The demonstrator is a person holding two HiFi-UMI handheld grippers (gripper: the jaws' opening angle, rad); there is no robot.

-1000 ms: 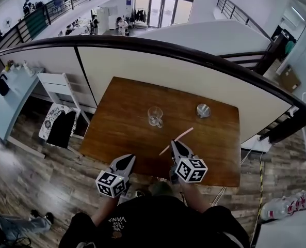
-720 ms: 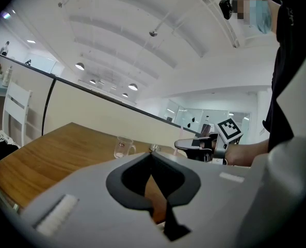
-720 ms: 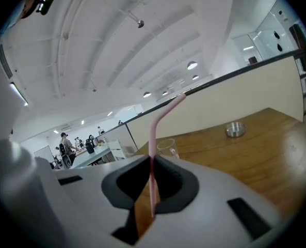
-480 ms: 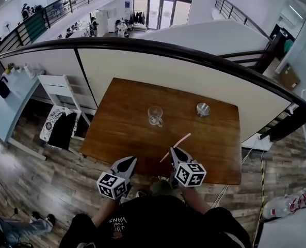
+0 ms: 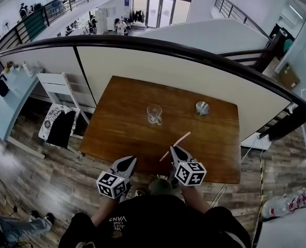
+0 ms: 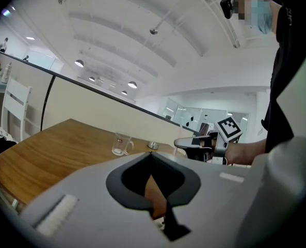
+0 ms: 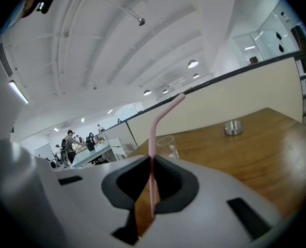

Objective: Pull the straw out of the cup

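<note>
A clear glass cup [image 5: 154, 113] stands empty near the middle of the brown table [image 5: 116, 123]; it also shows in the left gripper view [image 6: 122, 144] and, partly hidden behind the jaws, in the right gripper view [image 7: 166, 145]. My right gripper [image 5: 175, 149] hovers over the table's near edge, shut on a pink bendy straw [image 5: 184, 138]. That straw [image 7: 153, 133] rises upright between the jaws of the right gripper [image 7: 151, 160], its bent tip leaning right. My left gripper [image 5: 130, 160] stays off the near edge, and the left gripper [image 6: 151, 155] is shut with nothing in it.
A small round metal dish [image 5: 202, 107] sits on the table right of the cup, also seen as the metal dish [image 7: 234, 127]. A white chair [image 5: 57, 89] stands left of the table. A curved black railing [image 5: 158, 45] runs behind it.
My right gripper has drawn back and down a little toward the table's near edge, carrying the straw. The left gripper, the cup and the dish have kept still.
</note>
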